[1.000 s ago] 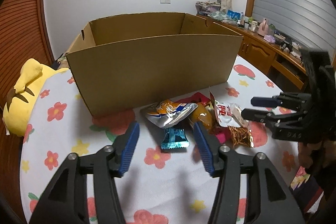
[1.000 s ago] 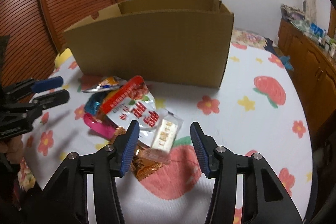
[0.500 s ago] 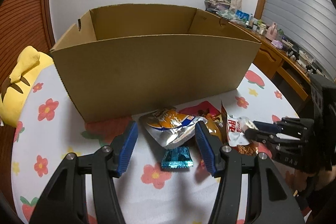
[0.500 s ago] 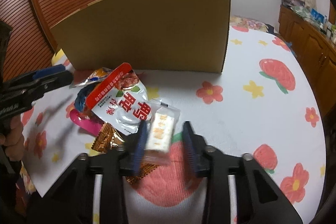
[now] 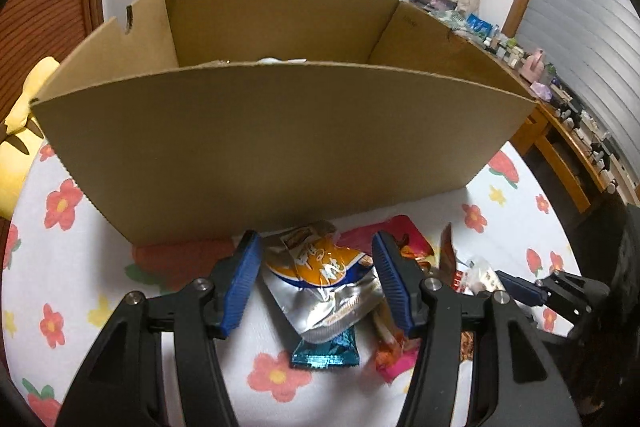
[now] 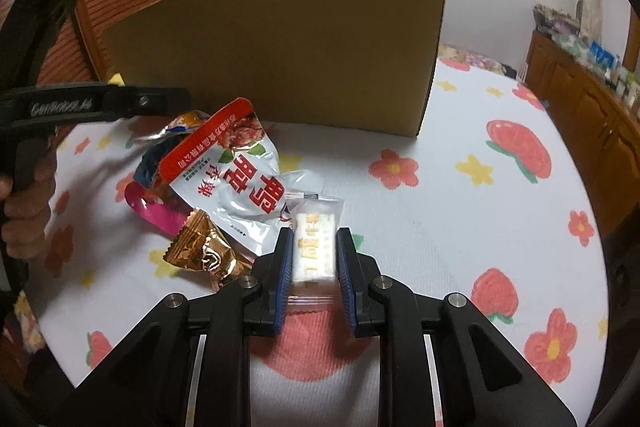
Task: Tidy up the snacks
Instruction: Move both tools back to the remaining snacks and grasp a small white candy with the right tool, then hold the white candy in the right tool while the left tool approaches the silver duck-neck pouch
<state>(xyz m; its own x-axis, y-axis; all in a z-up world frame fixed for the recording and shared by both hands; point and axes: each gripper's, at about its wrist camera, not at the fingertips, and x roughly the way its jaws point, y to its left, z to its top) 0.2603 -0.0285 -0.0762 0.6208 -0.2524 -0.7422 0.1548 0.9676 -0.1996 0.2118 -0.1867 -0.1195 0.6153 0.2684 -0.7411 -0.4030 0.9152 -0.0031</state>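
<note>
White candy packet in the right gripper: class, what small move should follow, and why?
Probably lift it toward the box. The right gripper is shut on the candy packet, which lies low over the tablecloth, and the box behind is open-topped.

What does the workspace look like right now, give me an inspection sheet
Surface: floral tablecloth.
Job's things: cardboard box open-topped; snack pile in front: silver-orange packet, teal bar, white-red pouch, gold candy, pink packet.
Clutter: yellow plush.
Grippers: right gripper shut on clear-wrapped white snack; left gripper open around silver-orange packet.
Cables: nothing seen.
Surroundings: wooden sideboard, white wall.
</note>
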